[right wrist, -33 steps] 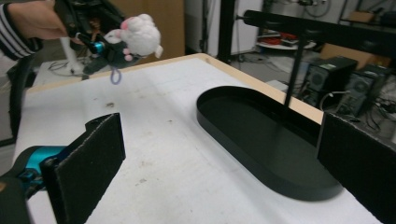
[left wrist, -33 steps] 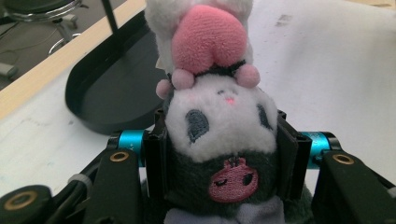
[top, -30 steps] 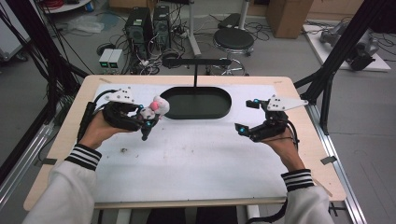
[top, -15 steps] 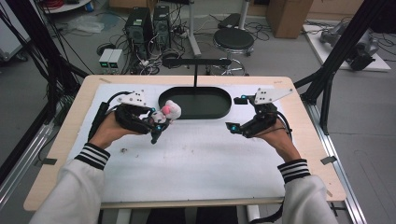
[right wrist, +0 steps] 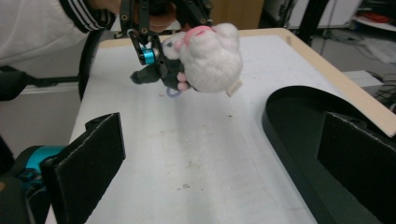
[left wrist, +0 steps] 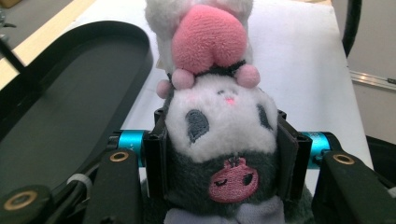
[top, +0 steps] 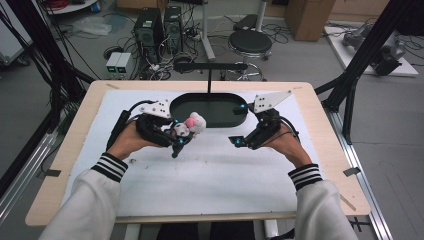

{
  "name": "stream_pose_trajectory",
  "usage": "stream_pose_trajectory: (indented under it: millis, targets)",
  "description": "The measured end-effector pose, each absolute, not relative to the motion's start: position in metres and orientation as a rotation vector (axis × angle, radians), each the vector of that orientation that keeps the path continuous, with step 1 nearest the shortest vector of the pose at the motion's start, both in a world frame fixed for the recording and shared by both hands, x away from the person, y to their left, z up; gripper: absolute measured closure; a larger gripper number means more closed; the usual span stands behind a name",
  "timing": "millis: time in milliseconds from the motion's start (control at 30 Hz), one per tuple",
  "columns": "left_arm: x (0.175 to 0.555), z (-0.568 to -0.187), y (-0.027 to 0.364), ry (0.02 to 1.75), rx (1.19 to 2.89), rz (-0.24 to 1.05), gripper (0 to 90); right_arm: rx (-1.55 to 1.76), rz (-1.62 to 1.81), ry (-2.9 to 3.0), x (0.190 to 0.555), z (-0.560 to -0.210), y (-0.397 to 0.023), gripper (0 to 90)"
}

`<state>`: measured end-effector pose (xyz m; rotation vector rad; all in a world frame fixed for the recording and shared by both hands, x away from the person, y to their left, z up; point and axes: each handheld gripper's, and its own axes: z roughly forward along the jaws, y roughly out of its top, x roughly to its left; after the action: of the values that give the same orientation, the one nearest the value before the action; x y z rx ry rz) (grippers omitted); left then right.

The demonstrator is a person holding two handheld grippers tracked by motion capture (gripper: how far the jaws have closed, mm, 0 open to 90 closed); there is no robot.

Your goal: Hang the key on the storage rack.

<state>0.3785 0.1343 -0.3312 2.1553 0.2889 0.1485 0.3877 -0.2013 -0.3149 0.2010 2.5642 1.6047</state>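
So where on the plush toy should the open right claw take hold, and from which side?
Probably the white rounded body. The left claw is shut on the plush toy at its dark head, so only the body hangs free, held above the white mat and sticking out toward the right claw. Coming in level from the tray side, its jaws could straddle that soft bulge.

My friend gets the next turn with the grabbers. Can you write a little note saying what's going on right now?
Left gripper: shut on the plush toy, held off the white mat beside the black tray.
Right gripper: open, holding nothing, near the tray's other end.
Done: toy picked up.
Left: it isn't in the tray yet; probably set it in there, then let go.
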Motion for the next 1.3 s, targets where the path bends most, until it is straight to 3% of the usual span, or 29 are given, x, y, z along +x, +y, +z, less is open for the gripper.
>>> stream_pose_trajectory:
  millis: [833,1067,1300]
  targets:
    - [0.368,-0.338,0.101,0.135,2.225,0.080,48.8,-0.014,1.549,2.715,0.398,-0.331,-0.154,1.2]
    - [0.365,-0.337,0.102,0.104,2.223,0.058,48.8,-0.074,1.546,2.759,0.398,-0.335,-0.149,6.8]
    - [0.365,-0.338,0.101,0.093,2.220,0.047,48.5,-0.149,1.561,2.775,0.397,-0.333,-0.144,27.8]
